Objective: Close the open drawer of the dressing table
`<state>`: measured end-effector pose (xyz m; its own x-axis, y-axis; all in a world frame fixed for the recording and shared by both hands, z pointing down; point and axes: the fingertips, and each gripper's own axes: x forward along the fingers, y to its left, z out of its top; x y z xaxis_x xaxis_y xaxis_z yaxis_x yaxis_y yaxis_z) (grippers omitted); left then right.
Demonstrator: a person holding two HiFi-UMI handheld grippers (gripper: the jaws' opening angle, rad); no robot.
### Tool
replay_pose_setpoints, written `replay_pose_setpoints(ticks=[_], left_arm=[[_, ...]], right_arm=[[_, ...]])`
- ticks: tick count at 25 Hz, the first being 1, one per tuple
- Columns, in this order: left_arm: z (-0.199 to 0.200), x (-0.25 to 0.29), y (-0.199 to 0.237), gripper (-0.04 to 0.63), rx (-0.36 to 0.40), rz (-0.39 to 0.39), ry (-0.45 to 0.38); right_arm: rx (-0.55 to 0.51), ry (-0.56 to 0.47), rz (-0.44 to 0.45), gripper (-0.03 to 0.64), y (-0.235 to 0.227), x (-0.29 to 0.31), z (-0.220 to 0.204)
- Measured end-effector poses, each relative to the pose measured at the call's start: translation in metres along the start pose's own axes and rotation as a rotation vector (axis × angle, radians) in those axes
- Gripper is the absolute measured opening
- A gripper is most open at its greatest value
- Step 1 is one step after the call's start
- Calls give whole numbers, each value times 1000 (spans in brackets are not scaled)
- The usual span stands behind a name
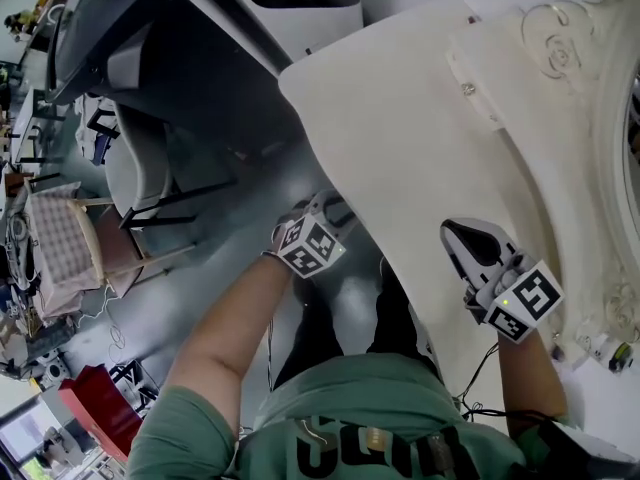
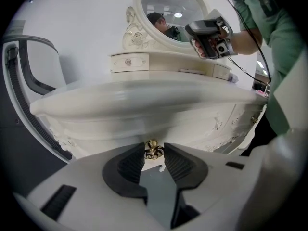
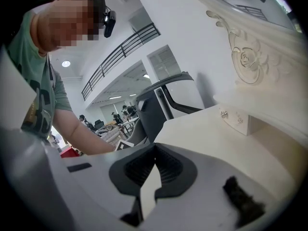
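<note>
The cream dressing table (image 1: 420, 138) fills the right of the head view. My left gripper (image 1: 322, 213) reaches under its front edge, so its jaws are hidden there. In the left gripper view the carved drawer front (image 2: 106, 131) lies under the table top. Its small brass knob (image 2: 153, 150) sits between the left gripper's (image 2: 154, 151) black pads, which close on it from both sides. My right gripper (image 1: 464, 236) hovers above the table top. In the right gripper view the right gripper's (image 3: 154, 147) pads meet at the tips with nothing between them.
An oval mirror (image 2: 168, 6) in a carved frame and a small upper drawer box (image 2: 129, 61) stand at the back of the table. A grey chair (image 1: 140, 163) and a checked seat (image 1: 62, 236) stand to the left on the floor. A grey curved frame (image 2: 26, 88) is left of the table.
</note>
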<state>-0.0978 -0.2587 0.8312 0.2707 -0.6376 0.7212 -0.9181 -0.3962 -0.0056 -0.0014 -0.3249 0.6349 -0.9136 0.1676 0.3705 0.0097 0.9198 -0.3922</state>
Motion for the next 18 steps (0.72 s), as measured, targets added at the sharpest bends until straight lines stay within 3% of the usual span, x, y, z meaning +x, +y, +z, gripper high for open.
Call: replay_pose_setpoints(ticks=[4, 10, 14, 18], left_arm=[[-10, -16, 5, 158, -29, 25, 62], [-15, -78, 10, 152, -98, 123, 136], [38, -124, 24, 68, -162, 178, 42], [123, -150, 10, 25, -180, 158, -90]], right_arm=[[1, -30, -28, 12, 1, -19, 11], [32, -84, -39, 11, -4, -62, 28], [54, -136, -44, 11, -2, -89, 40], [56, -181, -56, 11, 6, -121, 56]])
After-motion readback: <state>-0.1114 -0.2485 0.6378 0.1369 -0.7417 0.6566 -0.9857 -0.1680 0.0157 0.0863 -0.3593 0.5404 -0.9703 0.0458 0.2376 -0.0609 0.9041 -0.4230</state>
